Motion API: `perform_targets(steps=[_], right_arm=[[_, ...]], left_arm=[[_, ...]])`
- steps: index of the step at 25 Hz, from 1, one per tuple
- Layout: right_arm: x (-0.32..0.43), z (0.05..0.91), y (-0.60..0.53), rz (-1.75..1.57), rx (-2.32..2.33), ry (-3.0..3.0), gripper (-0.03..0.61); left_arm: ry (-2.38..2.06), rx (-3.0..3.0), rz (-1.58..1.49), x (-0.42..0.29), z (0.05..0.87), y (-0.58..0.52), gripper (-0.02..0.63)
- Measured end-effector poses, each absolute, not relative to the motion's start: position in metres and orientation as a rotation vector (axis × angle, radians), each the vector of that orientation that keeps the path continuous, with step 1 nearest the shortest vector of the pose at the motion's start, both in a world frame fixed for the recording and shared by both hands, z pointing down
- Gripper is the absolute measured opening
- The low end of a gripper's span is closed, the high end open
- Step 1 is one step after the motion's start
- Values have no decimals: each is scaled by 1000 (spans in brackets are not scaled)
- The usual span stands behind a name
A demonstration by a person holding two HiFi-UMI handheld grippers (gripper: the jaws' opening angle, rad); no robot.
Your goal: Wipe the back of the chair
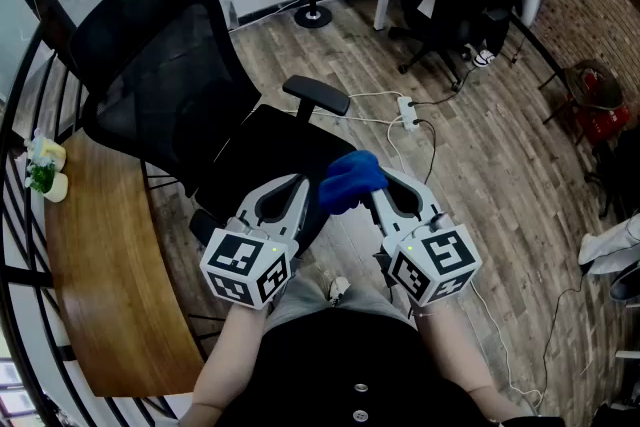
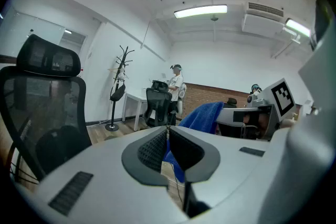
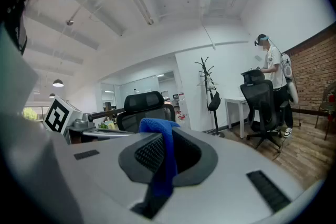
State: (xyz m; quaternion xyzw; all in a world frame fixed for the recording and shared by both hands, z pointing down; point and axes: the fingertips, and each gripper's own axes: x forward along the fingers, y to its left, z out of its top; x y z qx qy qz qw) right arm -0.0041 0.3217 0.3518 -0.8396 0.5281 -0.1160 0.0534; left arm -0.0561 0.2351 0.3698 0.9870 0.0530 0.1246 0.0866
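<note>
Holding the blue cloth (image 1: 350, 180) ready, short of the chair.
The right gripper (image 1: 378, 187) is clamped on a narrow fold of the cloth, most of it bunched loose above the jaws; the left gripper (image 1: 298, 183) has its jaws closed together on nothing. The chair's mesh back (image 1: 150, 85) stands at eleven o'clock from them, untouched, beyond the seat (image 1: 270, 150). My worry is that a firm drag over the mesh could tug that thin fold free. With nothing steadying it, the chair may also swivel away under the push. The armrest (image 1: 318, 96) at twelve o'clock could snag the loose cloth.

Chair (image 1: 170, 85), power strip (image 1: 407, 112) on wood floor (image 1: 500, 165)
</note>
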Motion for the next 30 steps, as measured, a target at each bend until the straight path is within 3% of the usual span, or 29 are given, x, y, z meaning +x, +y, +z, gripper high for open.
perform_targets(steps=[19, 30], right_arm=[[11, 369, 345, -373, -2524, 1612, 37], [49, 375, 290, -388, -2470, 1781, 37]], left_arm=[[120, 2900, 392, -43, 390, 250, 26], [-11, 2854, 385, -17, 405, 202, 25]])
